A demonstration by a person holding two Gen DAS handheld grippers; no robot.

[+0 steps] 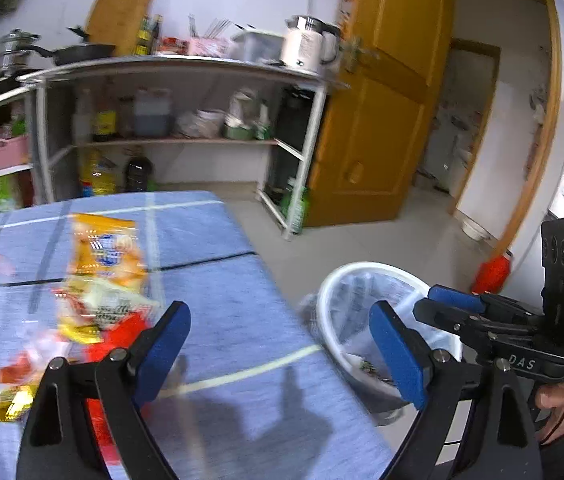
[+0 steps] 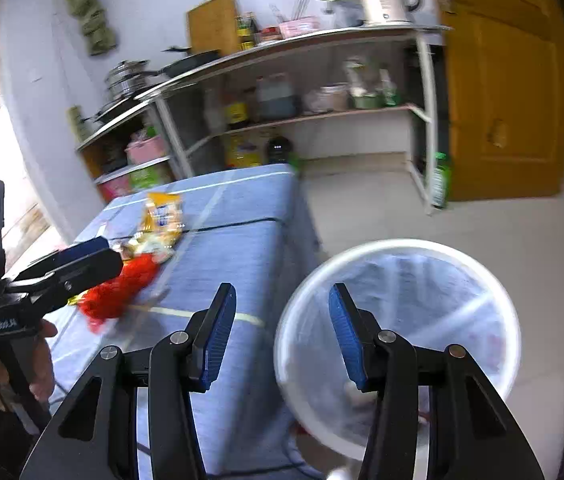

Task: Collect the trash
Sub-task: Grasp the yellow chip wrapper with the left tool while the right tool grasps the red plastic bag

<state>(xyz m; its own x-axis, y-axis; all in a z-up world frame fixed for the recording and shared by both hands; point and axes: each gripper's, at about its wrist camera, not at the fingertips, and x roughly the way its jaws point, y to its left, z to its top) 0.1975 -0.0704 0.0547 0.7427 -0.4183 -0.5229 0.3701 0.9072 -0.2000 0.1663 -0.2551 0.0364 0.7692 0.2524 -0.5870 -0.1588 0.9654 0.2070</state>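
Hovering over the blue-clothed desk, the left gripper stands released with nothing between its blue pads, just beside a heap of snack wrappers: an orange packet farthest up the cloth, red wrappers and a yellow one nearer. The right gripper is likewise spread wide and empty, poised above the white trash bin that stands on the floor just off the desk's edge.
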